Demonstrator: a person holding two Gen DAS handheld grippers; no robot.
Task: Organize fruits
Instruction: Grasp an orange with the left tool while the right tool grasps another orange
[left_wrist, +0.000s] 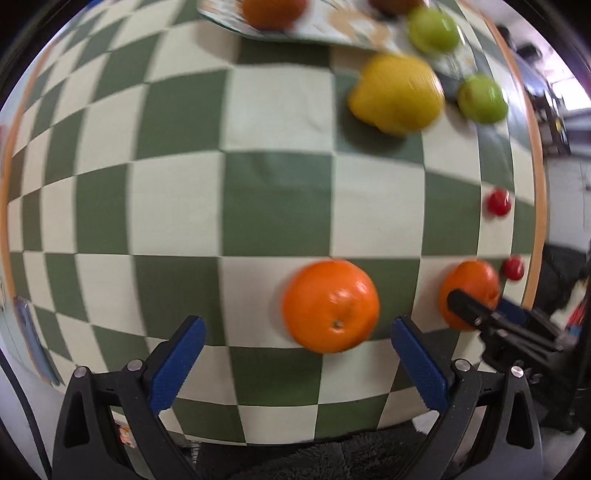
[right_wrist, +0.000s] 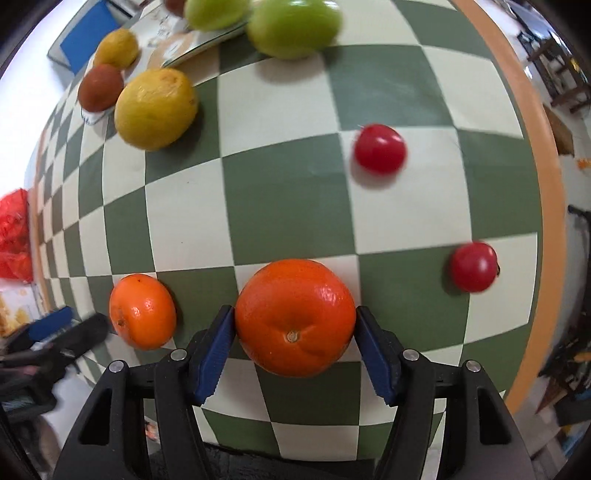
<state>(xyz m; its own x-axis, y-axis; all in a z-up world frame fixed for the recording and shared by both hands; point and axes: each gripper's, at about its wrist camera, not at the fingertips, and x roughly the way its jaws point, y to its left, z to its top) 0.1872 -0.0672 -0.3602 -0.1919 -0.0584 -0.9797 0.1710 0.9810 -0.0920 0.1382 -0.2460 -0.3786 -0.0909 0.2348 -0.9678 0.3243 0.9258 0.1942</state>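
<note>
My right gripper (right_wrist: 295, 350) points down at a large orange (right_wrist: 295, 317) on the checked tablecloth, its blue pads (right_wrist: 218, 350) pressed against both sides of the fruit. The left wrist view shows that same orange (left_wrist: 469, 291) with the right gripper (left_wrist: 487, 310) around it. My left gripper (left_wrist: 301, 358) is open, its fingers wide apart. A smaller orange (left_wrist: 330, 306) lies just ahead of it, nearer the right-hand pad, untouched. In the right wrist view this small orange (right_wrist: 142, 312) sits beside the left gripper (right_wrist: 70, 328).
A big yellow fruit (right_wrist: 155, 109), green fruits (right_wrist: 293, 27) and two small red fruits (right_wrist: 380, 147) (right_wrist: 474, 267) lie on the cloth. A patterned plate (left_wrist: 221, 20) at the far side holds more fruit. The table's orange rim (right_wrist: 546, 184) runs close on the right.
</note>
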